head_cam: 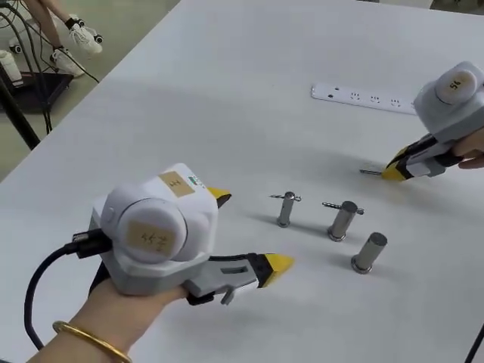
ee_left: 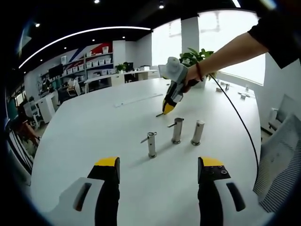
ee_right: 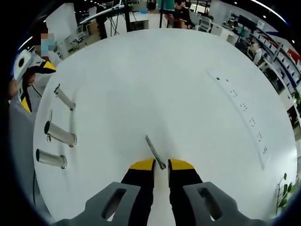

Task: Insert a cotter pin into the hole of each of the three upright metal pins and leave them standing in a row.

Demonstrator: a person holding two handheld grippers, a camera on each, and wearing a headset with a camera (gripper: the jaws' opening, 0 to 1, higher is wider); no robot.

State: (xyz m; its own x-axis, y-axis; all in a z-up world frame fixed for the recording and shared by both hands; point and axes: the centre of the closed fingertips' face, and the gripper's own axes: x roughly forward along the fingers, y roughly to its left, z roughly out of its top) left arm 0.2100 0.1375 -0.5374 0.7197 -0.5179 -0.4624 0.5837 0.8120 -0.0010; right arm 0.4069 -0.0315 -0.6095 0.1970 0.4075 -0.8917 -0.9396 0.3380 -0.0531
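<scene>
Three upright metal pins stand in a row on the white table. The left pin and the middle pin each carry a cotter pin through the top. The right pin has none. My right gripper is at the right, shut on a cotter pin that sticks out from its yellow tips; the same cotter pin shows in the right gripper view. My left gripper hovers open in front of the row, holding nothing, with the pins ahead of its jaws.
A white power strip lies flat at the back of the table. A black cable trails from my left gripper. Floor, cables and a person's feet are beyond the table's left edge.
</scene>
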